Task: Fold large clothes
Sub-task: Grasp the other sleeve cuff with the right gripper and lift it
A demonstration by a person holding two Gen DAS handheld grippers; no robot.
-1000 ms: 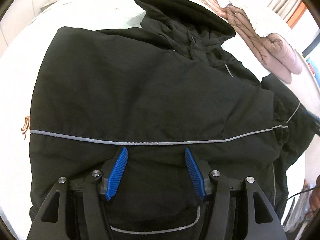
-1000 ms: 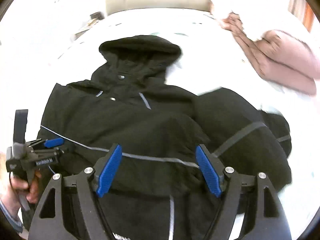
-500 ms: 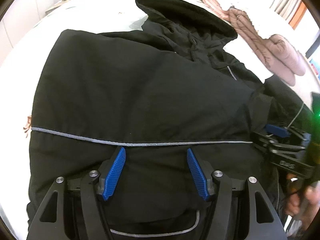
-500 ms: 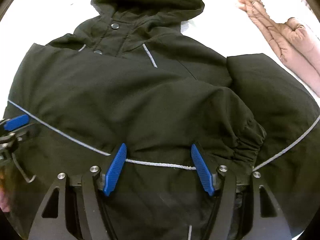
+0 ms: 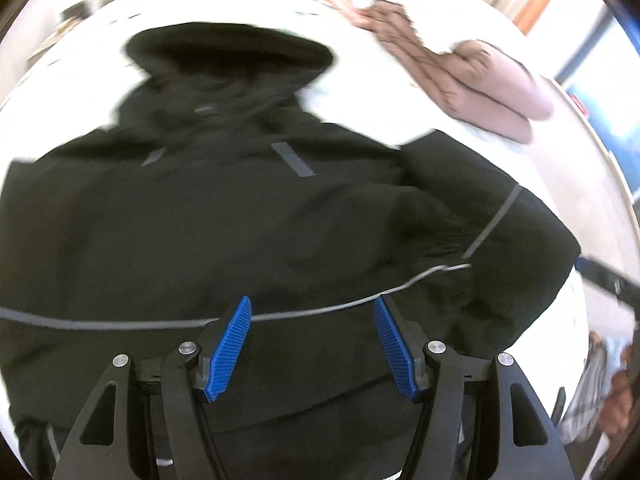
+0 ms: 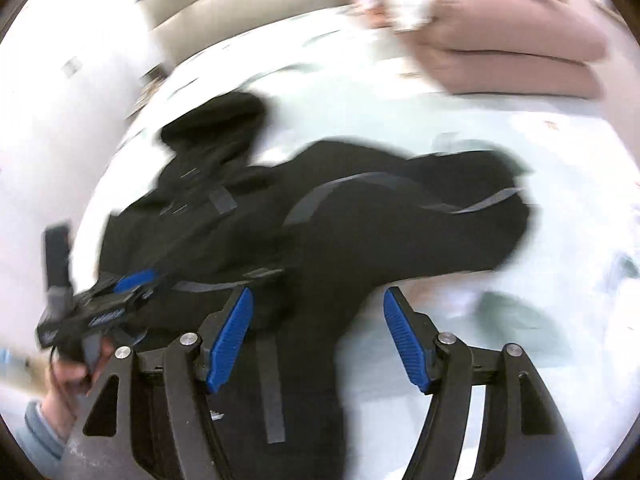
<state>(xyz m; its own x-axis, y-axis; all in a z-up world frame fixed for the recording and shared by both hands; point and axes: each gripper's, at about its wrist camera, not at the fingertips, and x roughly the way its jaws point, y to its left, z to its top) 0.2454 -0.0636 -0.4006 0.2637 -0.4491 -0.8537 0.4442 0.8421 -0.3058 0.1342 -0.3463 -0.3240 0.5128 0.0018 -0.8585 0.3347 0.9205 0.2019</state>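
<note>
Fingers (image 5: 230, 354) wide on both grippers—right's opening—empty above black jacket (image 5: 200, 220); no legible writing.

I see a black hooded jacket (image 5: 224, 216) with thin grey stripes, a dusty-pink quilted puffer coat (image 5: 472, 76) upper right, on white bedding (image 6: 500, 312).

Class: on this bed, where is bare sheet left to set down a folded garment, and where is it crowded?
Bare sheet lies right of the black jacket, and a strip between its hood and the pink coat. The middle is crowded by the jacket.
</note>
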